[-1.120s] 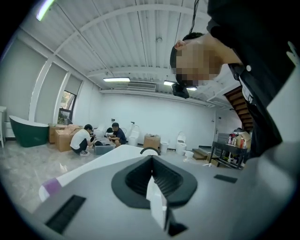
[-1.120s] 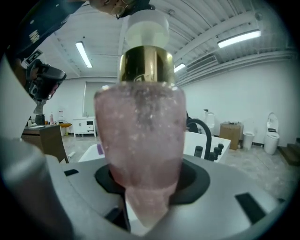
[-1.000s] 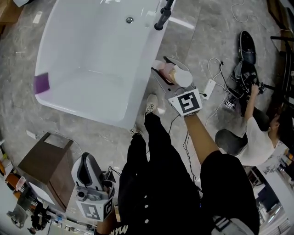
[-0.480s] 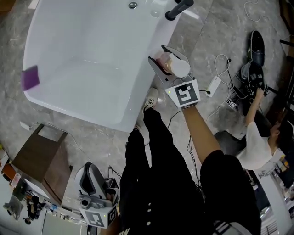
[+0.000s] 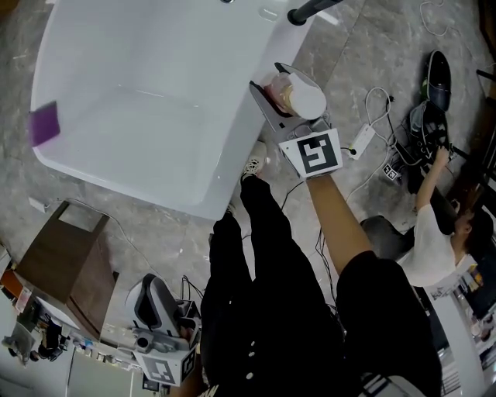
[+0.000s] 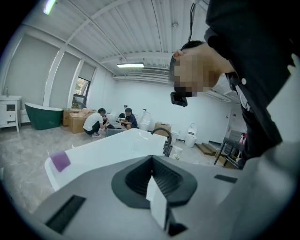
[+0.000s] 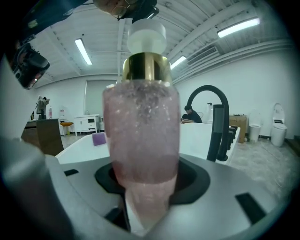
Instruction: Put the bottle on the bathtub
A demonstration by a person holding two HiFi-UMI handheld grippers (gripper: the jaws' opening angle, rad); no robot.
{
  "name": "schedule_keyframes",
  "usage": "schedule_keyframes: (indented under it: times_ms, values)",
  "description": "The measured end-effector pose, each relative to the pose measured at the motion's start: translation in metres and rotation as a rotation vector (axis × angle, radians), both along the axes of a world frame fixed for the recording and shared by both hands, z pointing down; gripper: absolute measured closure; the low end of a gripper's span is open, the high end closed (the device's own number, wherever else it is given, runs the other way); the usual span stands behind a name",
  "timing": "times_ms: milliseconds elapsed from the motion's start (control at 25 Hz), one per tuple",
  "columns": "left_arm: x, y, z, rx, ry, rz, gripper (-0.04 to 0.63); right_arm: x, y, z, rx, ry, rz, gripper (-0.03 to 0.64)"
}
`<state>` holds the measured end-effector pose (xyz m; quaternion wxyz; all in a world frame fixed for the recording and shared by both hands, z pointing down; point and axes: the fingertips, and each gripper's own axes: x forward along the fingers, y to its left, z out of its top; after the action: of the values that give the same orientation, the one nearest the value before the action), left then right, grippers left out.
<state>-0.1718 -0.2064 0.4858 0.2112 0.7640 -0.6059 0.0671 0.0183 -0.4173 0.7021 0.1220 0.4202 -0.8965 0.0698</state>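
Note:
A clear pink bottle (image 7: pixel 140 140) with a gold collar and a white cap stands upright between the jaws of my right gripper (image 7: pixel 140 206), which is shut on its lower part. In the head view the bottle (image 5: pixel 290 96) and right gripper (image 5: pixel 282 91) hover just right of the white bathtub's rim (image 5: pixel 232 147), below the black faucet (image 5: pixel 306 11). My left gripper (image 5: pixel 149 290) hangs low by my left side, away from the tub. Its jaws (image 6: pixel 157 197) are shut with nothing in them.
A purple pad (image 5: pixel 44 124) lies on the tub's far left rim. A brown cabinet (image 5: pixel 66 260) stands left of my legs (image 5: pixel 263 256). A power strip with cables (image 5: pixel 360 143) and dark gear (image 5: pixel 430 77) lie on the marble floor. A person (image 5: pixel 434 240) crouches at the right.
My right gripper has come down with the bottle and sits a little closer to the faucet end of the tub's rim. My left gripper has sunk lower at my side.

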Motion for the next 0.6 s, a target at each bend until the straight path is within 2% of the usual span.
schedule_keyframes:
  times_ms: [600]
  values:
    - [0.0063, 0.0065, -0.001, -0.017, 0.044, 0.009, 0.584, 0.0065, -0.0037, 0.0042, -0.009, 0.007, 0.14, 0.399]
